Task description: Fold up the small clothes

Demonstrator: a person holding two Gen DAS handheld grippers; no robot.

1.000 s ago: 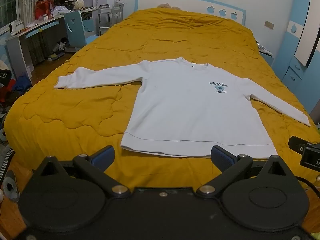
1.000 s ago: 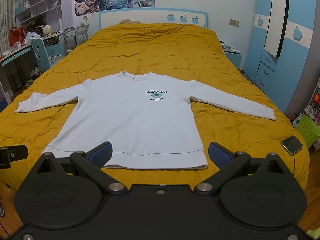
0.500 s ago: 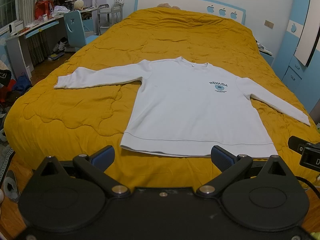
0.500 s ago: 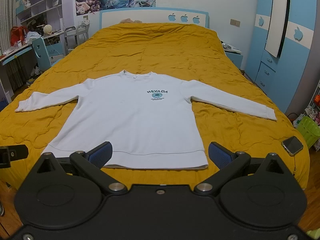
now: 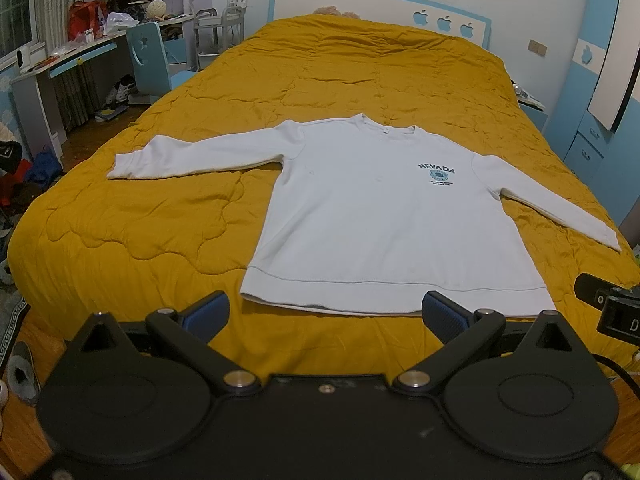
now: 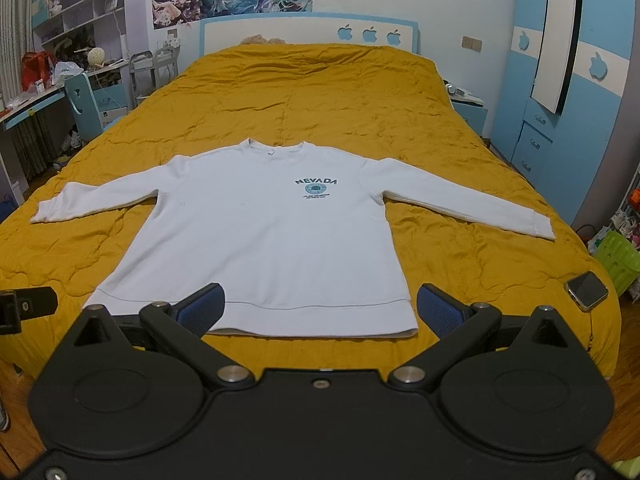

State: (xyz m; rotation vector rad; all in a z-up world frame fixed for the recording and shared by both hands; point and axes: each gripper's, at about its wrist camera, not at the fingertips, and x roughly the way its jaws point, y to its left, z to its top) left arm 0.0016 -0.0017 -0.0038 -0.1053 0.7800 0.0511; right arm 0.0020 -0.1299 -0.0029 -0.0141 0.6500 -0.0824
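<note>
White sweatshirt [image 5: 384, 216] lies flat on yellow bed [image 5: 160, 216], sleeves out. We hold left gripper [image 5: 324, 314] and right gripper [image 6: 318, 306] near hem, jaws wide apart, holding nothing.

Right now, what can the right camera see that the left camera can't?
Only the right wrist view shows a phone on the bed's near right corner and a green basket on the floor. Only the left wrist view shows shoes under the desk. Both show the white sweatshirt spread flat, sleeves out, on the yellow quilt, and each its own open gripper: right gripper, left gripper.
</note>
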